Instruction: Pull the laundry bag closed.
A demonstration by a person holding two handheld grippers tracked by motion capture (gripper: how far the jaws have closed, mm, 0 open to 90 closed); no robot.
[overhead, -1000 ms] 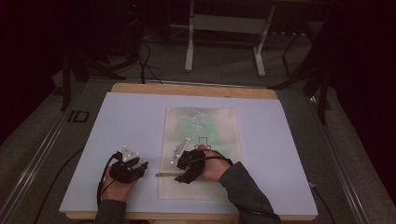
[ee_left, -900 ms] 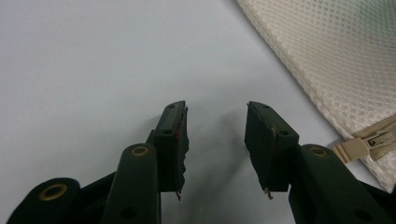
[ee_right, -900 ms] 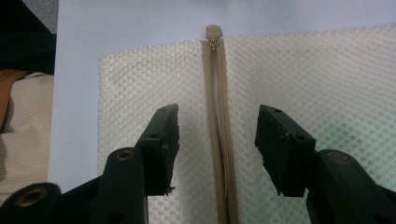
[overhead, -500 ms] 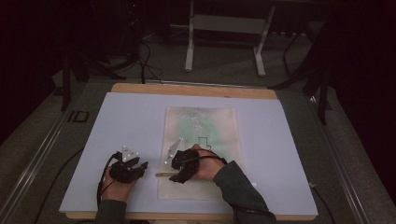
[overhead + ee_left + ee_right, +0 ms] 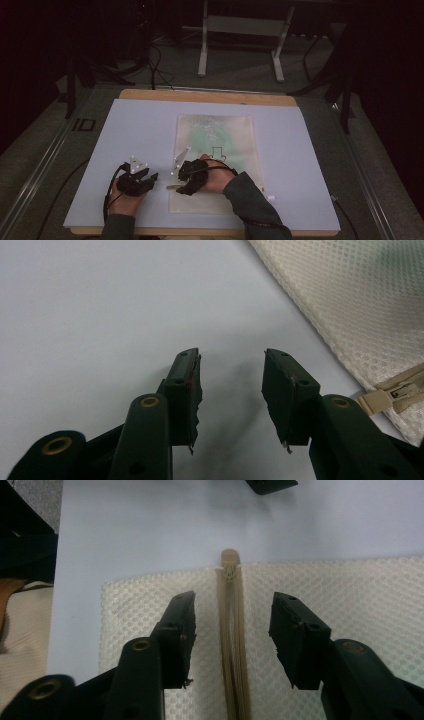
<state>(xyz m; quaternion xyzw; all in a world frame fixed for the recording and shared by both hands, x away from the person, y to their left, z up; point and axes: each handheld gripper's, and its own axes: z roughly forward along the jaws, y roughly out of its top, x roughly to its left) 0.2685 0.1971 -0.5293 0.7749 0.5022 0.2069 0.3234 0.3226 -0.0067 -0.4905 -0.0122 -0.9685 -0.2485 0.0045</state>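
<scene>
One mesh bag [image 5: 220, 140], flat at the middle of a pale board [image 5: 125, 130], one short edge toward the person. Likely light and limp (open honeycomb weave in cream, something green dim inside), so apt to sag and fold if lifted by a single corner. Probably slick enough on the smooth board to slide rather than peel up.

Best taken at the zipper [image 5: 232, 650], a firmer tan band running through the weave, or at its tab [image 5: 230, 557] poking just past the bag's edge. Bare mesh is a poorer hold, soft and prone to snag on pad corners.

Right gripper [image 5: 233, 602] poised over the bag, jaws fairly wide and just now closing in. Zipper between them, touched by neither pad. Left gripper [image 5: 230, 357] low over bare board just beside the bag, jaws wide, nothing between.

Small sewn label [image 5: 400, 390] at the bag's near corner, flat and woven. Board matt and even, laid on a wooden table [image 5: 205, 96], with dark floor and metal stands beyond.
</scene>
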